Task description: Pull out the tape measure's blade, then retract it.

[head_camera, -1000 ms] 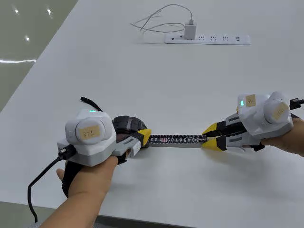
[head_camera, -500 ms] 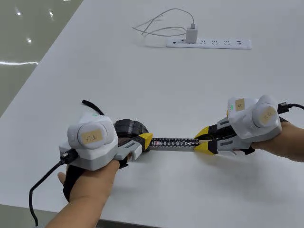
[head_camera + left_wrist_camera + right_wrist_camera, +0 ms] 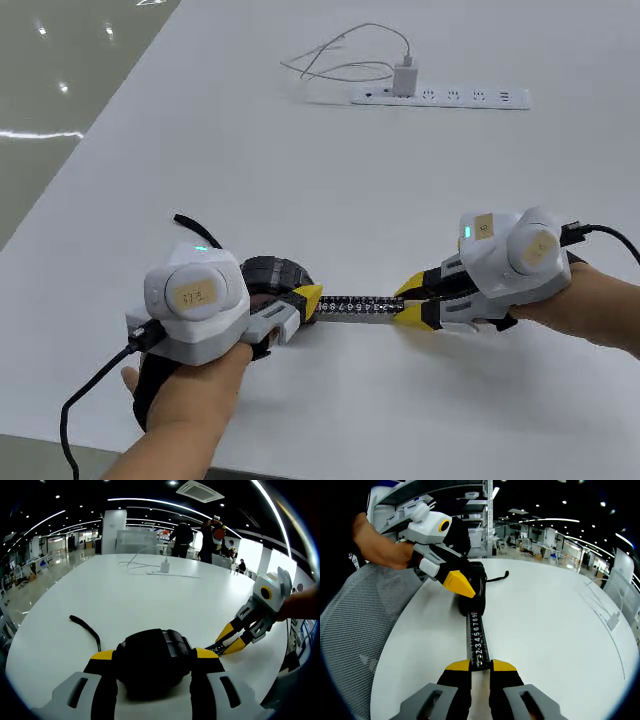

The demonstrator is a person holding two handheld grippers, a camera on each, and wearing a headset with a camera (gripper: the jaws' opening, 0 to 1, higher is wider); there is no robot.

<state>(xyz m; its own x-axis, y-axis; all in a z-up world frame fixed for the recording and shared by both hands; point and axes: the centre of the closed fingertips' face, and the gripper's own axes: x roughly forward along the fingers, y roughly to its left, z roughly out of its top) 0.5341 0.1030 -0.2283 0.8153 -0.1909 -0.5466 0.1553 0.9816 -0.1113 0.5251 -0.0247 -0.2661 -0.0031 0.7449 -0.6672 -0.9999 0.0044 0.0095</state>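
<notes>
Two grippers low over the worktop (image 3: pixel 330 170), close to its near edge. Left gripper (image 3: pixel 155 655) clamped around the black tape measure (image 3: pixel 270 272), flat on the worktop. Right gripper (image 3: pixel 409 300) pinched narrow on the tip of the short pulled-out blade (image 3: pixel 355 303), near the tape measure.

One tape measure (image 3: pixel 270 272), one power strip (image 3: pixel 450 96), one charger (image 3: pixel 404 72) — two grippers, left gripper (image 3: pixel 155 655) and right gripper (image 3: pixel 410 301).
</notes>
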